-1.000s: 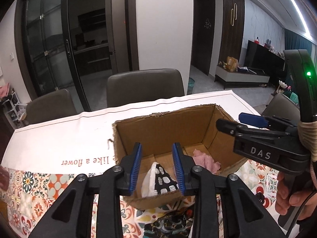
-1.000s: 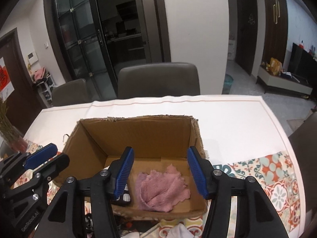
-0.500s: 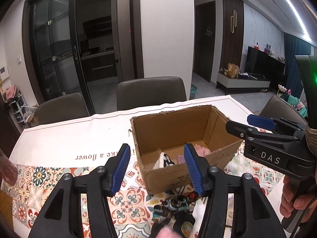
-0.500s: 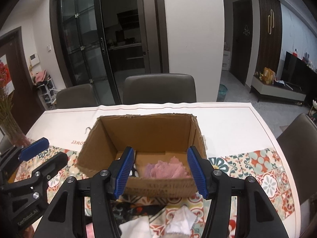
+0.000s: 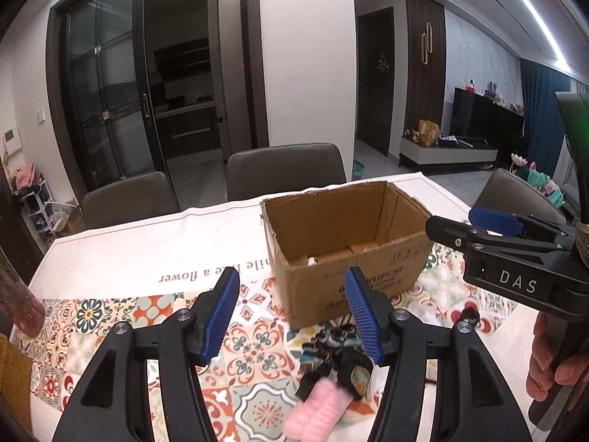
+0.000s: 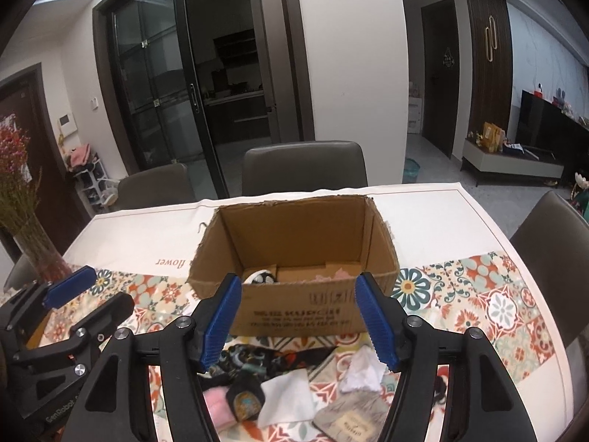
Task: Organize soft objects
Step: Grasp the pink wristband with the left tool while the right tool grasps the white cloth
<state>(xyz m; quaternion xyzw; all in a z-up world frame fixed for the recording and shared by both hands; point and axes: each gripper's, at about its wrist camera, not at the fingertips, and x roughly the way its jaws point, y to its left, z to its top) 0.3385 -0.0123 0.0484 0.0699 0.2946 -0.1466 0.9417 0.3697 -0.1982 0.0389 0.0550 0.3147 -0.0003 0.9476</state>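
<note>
Judging from the cardboard box [image 6: 294,258] at twelve o'clock, where a spotted item [image 6: 259,277] and a pink cloth [image 6: 340,274] lie, we have both left tongs [image 5: 291,316] and right tongs [image 6: 298,318] just opened, released and empty, while the pile of soft items [image 6: 294,386] waits at six o'clock on the tabletop [image 6: 478,228].

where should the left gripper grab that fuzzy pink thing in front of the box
Grip the pink fuzzy roll across its narrow width at mid-length, coming from above. It lies flat on the tablecloth, its far end against the dark clothes, so its sides are free for the fingers.
</note>
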